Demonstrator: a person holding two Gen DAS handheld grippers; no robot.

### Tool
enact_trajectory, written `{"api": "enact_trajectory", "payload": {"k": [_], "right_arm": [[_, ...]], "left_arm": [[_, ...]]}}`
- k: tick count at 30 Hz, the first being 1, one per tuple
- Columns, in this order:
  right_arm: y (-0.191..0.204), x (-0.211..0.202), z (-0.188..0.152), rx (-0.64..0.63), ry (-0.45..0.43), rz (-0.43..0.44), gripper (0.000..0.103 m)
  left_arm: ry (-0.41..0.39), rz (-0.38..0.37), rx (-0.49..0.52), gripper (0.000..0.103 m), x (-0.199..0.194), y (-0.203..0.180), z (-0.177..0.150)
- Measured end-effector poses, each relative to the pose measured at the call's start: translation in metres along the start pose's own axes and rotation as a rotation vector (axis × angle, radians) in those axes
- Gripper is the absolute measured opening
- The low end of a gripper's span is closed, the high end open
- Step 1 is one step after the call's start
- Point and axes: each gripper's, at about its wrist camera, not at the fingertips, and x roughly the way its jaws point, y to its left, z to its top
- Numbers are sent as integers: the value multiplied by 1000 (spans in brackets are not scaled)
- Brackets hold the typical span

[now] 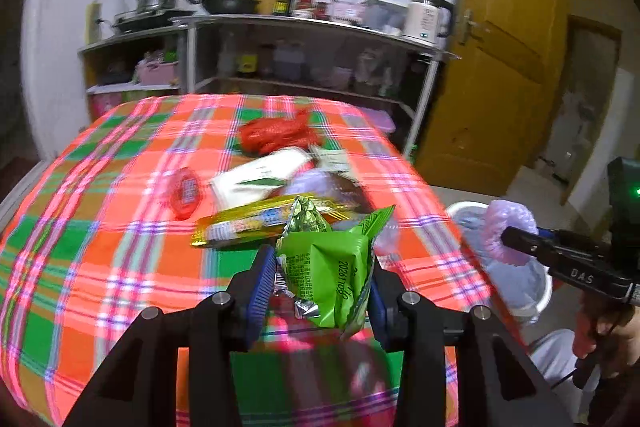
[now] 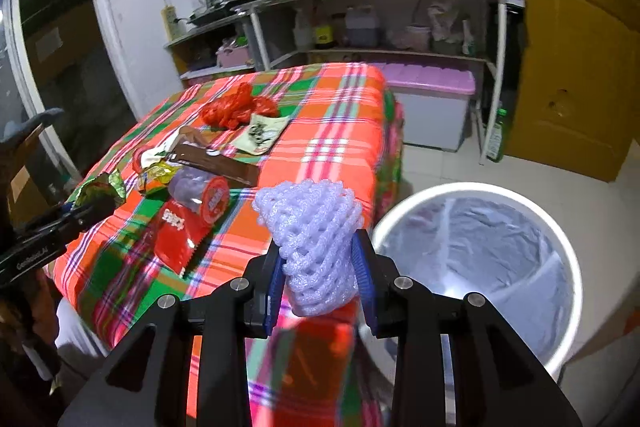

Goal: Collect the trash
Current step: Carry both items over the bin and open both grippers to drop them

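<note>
Both pinching trash: left gripper clamped on green wrapper, frame ctr; right gripper squeezing purple foam net, lined white bin lower right

A crumpled green snack wrapper with a silver inner lining stands upright at lower centre of the left wrist view, lifted off the desk. A lavender foam fruit net, squashed and tilted, sits at lower centre of the right wrist view. On the desk's plaid cloth, mid-frame in the left wrist view, lie a gold wrapper, flat and slanted, a white packet above it, a red round lid to the left, and a crumpled red plastic bag higher up. The white bin, lined with a pale bag, stands open at lower right of the right wrist view.
</note>
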Motion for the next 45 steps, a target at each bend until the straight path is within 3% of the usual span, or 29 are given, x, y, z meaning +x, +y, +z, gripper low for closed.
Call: {"api": "enact_trajectory", "payload": {"k": [14, 26, 37, 41, 45], "right_arm": [[-73, -26, -26, 137, -2, -112, 34], [-119, -18, -44, 220, 47, -154, 36], [-129, -6, -50, 213, 76, -168, 48], [-131, -4, -51, 219, 78, -166, 49], [-132, -6, -51, 226, 70, -170, 50]], "left_arm": [[54, -192, 136, 42, 46, -106, 17], [149, -314, 214, 44, 98, -166, 12], [241, -323, 223, 48, 138, -183, 8], [250, -323, 211, 56, 140, -182, 6], [245, -324, 197, 58, 138, -181, 6]]}}
